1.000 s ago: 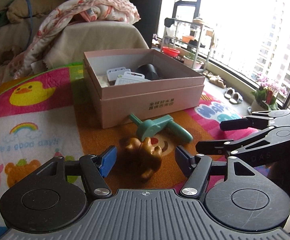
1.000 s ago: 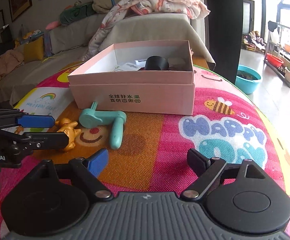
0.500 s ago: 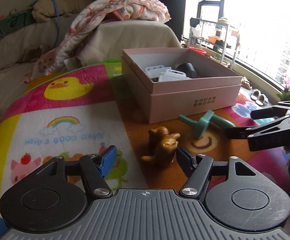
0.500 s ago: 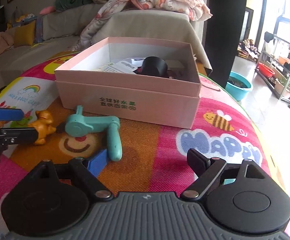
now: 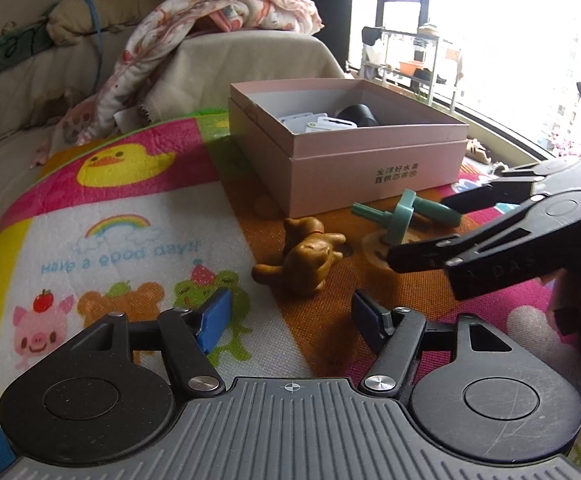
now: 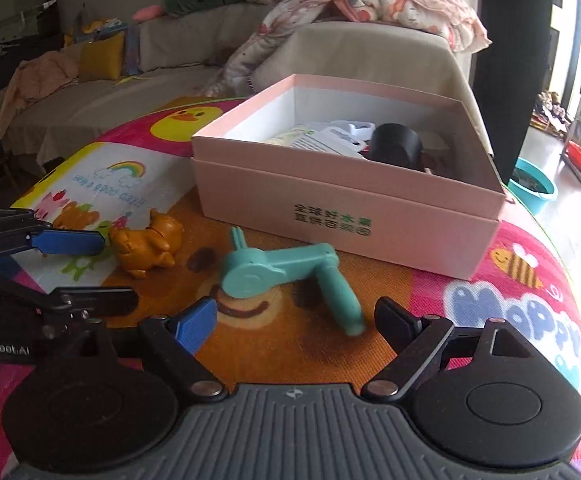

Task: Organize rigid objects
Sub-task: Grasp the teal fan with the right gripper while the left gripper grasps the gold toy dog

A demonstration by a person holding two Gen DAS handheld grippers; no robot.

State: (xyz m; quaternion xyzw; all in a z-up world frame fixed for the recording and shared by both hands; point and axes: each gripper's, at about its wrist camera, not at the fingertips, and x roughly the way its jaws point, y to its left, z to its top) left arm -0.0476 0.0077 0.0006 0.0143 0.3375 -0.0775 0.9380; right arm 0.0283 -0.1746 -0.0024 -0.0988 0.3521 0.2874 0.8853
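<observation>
- The pink box (image 6: 342,216) stands open on the mat, already holding cards and a black cylinder.
- The teal crank toy (image 6: 290,272) lies just before the box; the right gripper (image 6: 294,320), spread and empty, should straddle its handle squarely.
- The brown bear figure (image 5: 310,258) lies beside the box's near corner; the left gripper (image 5: 290,316), also spread and empty, should centre before closing.

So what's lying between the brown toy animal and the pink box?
Only bare orange mat separates the brown toy animal from the pink box, clearest in the left wrist view.
</observation>
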